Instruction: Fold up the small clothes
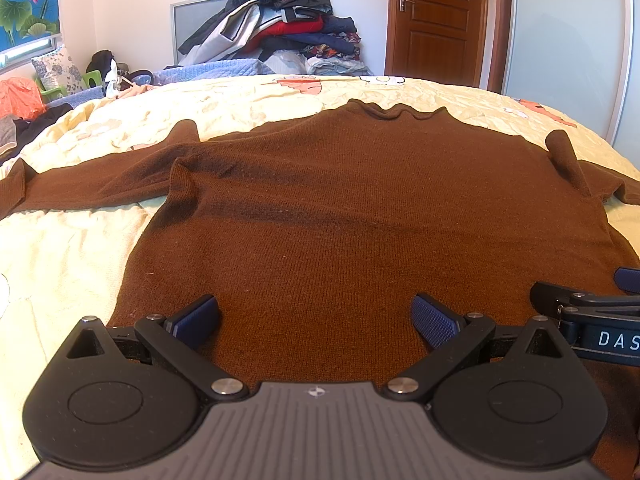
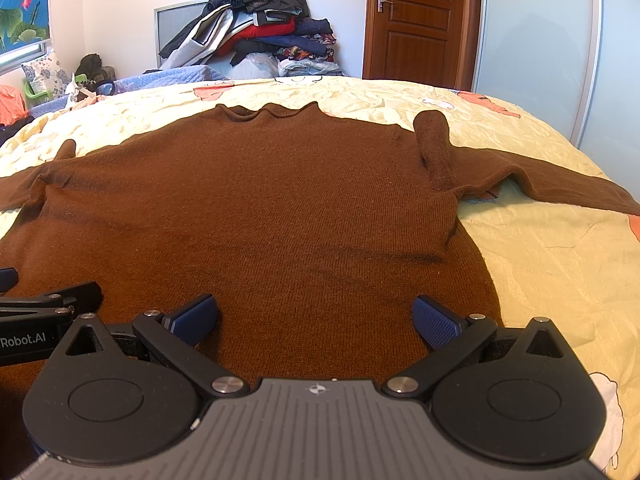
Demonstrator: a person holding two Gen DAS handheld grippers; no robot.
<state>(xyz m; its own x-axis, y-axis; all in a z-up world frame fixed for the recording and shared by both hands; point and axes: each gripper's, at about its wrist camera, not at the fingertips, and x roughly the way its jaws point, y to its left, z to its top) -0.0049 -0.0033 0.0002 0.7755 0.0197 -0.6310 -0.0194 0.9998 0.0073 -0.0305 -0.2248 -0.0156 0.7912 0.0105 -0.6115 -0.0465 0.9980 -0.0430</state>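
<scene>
Brown sweater (image 1: 360, 200) is laid flat on the bed (image 1: 60, 248), sleeves spread outward, presumably for folding; left gripper (image 1: 316, 320) is held released above the hem, nothing grasped; right gripper (image 2: 316, 320) is likewise spread wide just beside it, over the hem.

Daylight enters from the window (image 1: 24, 50) at far left and lights the room brightly, with warm sunlit patches on the yellow quilt (image 1: 72, 248) and soft, shallow shadows in the creases of the brown sweater (image 1: 360, 216). Both views are sharp at centre, without motion blur or strong glare. Fisheye distortion bows the door (image 2: 420, 20) and the bed edge, and dark vignetting clips the upper right corners.
</scene>
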